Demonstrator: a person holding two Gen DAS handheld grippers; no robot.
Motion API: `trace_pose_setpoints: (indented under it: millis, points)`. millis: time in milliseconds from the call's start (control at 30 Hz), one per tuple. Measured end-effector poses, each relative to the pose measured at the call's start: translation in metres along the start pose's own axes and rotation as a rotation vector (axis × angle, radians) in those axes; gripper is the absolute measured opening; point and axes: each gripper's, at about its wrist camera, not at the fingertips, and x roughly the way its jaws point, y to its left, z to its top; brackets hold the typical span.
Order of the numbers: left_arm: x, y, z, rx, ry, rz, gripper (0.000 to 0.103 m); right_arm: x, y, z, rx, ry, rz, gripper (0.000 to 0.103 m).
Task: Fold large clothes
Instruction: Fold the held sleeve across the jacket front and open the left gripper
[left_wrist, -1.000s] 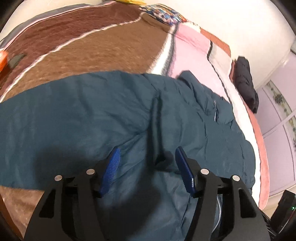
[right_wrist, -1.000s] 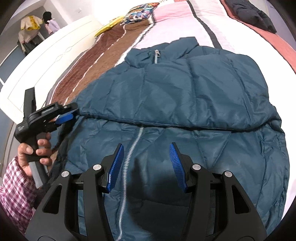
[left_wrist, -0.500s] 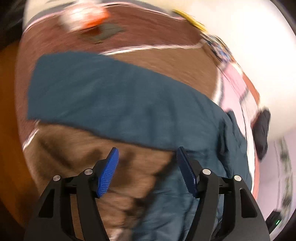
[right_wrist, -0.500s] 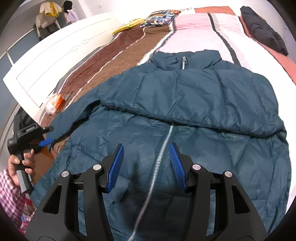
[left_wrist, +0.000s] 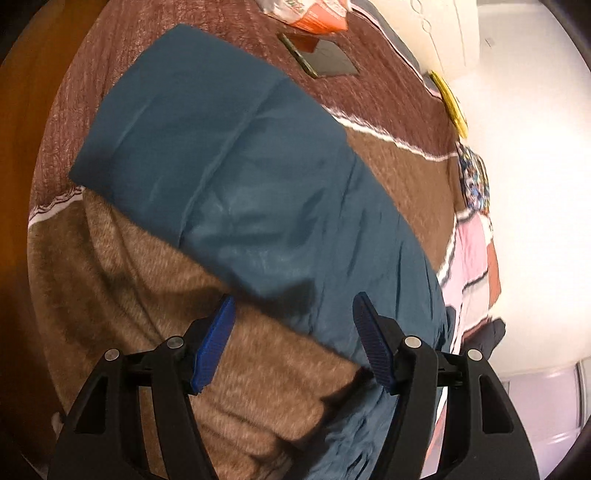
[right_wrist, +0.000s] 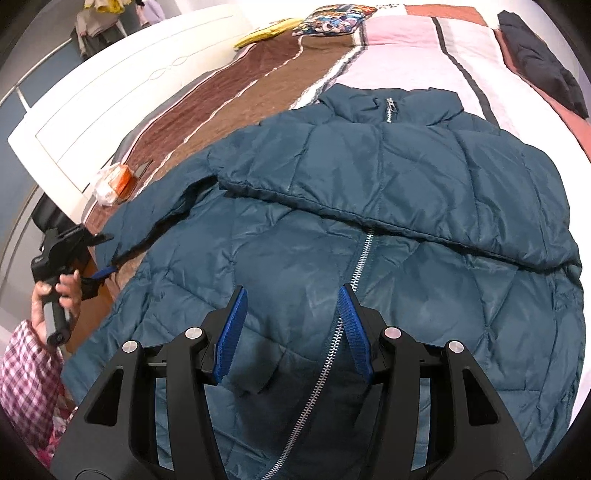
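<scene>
Lying: teal jacket (right_wrist: 369, 221) flat on striped blanket (left_wrist: 110, 277), zipper up
Sleeves: one folded across the chest; other sleeve (left_wrist: 207, 147) stretched out sideways
Left gripper (left_wrist: 291, 325): jaws spread, nothing between, above the sleeve's edge
Right gripper (right_wrist: 291, 321): jaws apart, empty, over the zipper (right_wrist: 354, 269)

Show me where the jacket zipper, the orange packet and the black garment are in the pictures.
jacket zipper (right_wrist: 360, 260): right wrist view, on the silver teeth below the folded sleeve.
orange packet (right_wrist: 122, 177): right wrist view, on its orange face.
black garment (right_wrist: 539, 62): right wrist view, on its middle.
</scene>
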Motion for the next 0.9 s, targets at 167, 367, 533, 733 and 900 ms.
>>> trace_pose_setpoints:
  millis: [167,367,533,733,900]
  points:
    - [0.008,0.011,0.012,-0.065,-0.015,0.01,0.064,0.001,0.001,0.001,-0.007,0.004,-0.016,0.052]
    - [0.0,0.015,0.016,-0.033,-0.063,0.047,0.013,0.003,-0.006,0.003,0.024,0.029,-0.008,0.052]
    - [-0.026,-0.022,0.017,0.12,-0.152,0.067,0.006,-0.006,-0.017,0.006,0.056,0.011,-0.005,0.052]
    - [-0.06,-0.102,0.003,0.389,-0.271,0.061,0.005,-0.021,-0.037,0.007,0.095,-0.027,-0.02,0.052]
    - [-0.08,-0.181,-0.032,0.651,-0.33,-0.004,0.005,-0.04,-0.064,0.006,0.156,-0.064,-0.028,0.052]
